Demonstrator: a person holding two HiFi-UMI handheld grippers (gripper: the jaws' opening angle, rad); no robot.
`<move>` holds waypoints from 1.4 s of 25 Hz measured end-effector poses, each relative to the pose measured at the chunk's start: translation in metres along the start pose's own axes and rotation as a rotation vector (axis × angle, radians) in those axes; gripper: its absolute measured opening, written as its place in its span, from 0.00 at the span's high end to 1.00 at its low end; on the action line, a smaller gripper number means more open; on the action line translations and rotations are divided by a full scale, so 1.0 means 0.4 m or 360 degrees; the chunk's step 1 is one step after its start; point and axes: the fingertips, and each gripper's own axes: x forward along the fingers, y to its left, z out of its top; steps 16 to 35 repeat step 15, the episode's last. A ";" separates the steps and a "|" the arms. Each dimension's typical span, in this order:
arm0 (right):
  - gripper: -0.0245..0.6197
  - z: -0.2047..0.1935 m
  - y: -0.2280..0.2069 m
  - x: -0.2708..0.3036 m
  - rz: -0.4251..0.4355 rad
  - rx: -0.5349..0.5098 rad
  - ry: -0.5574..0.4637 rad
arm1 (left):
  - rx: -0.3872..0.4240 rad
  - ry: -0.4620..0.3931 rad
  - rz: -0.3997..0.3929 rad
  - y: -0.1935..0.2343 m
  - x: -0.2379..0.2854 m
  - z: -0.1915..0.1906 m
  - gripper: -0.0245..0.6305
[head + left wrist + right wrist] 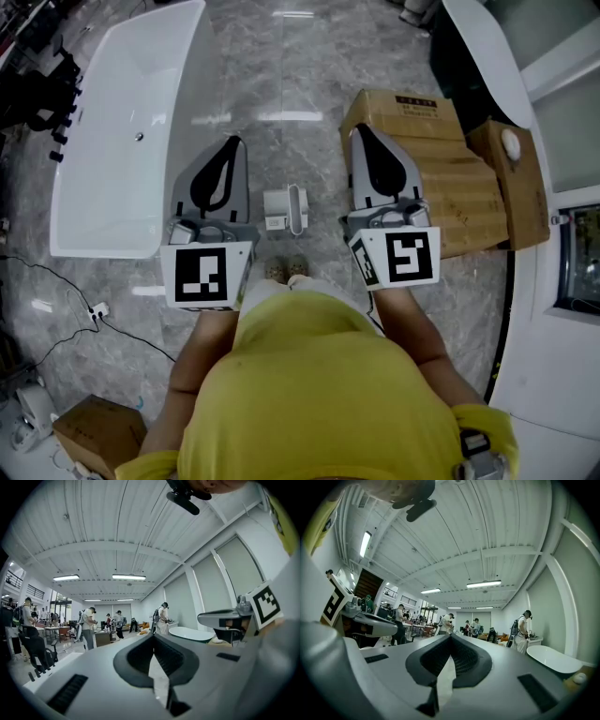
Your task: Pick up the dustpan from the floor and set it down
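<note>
The white dustpan (286,211) lies on the grey marble floor just ahead of the person's feet, between the two grippers and well below them. My left gripper (233,141) is held level at the left of it, its fingertips meeting and nothing between them; in the left gripper view its jaws (153,637) point out across a big hall. My right gripper (359,128) is held level at the right, over the cardboard boxes, also shut and empty, and its own view (450,637) shows the same hall. Neither gripper view shows the dustpan.
A long white bathtub (122,122) stands at the left. Flat cardboard boxes (450,178) lie at the right, with a second tub's rim (487,47) behind them. A cable and power strip (94,309) and a small carton (94,431) lie at lower left. Several people stand far off (89,625).
</note>
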 end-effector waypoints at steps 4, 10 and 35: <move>0.95 -0.001 -0.001 -0.017 -0.0016 0.0012 0.0004 | -0.0010 0.0010 -0.0015 -0.012 -0.013 0.002 0.96; 0.95 -0.008 -0.004 -0.051 -0.0026 0.0017 -0.0001 | -0.0004 -0.0005 -0.0023 -0.039 -0.030 0.003 0.96; 0.95 -0.019 -0.005 -0.077 -0.0030 0.0022 0.0018 | 0.0003 -0.0015 -0.0014 -0.052 -0.044 0.000 0.96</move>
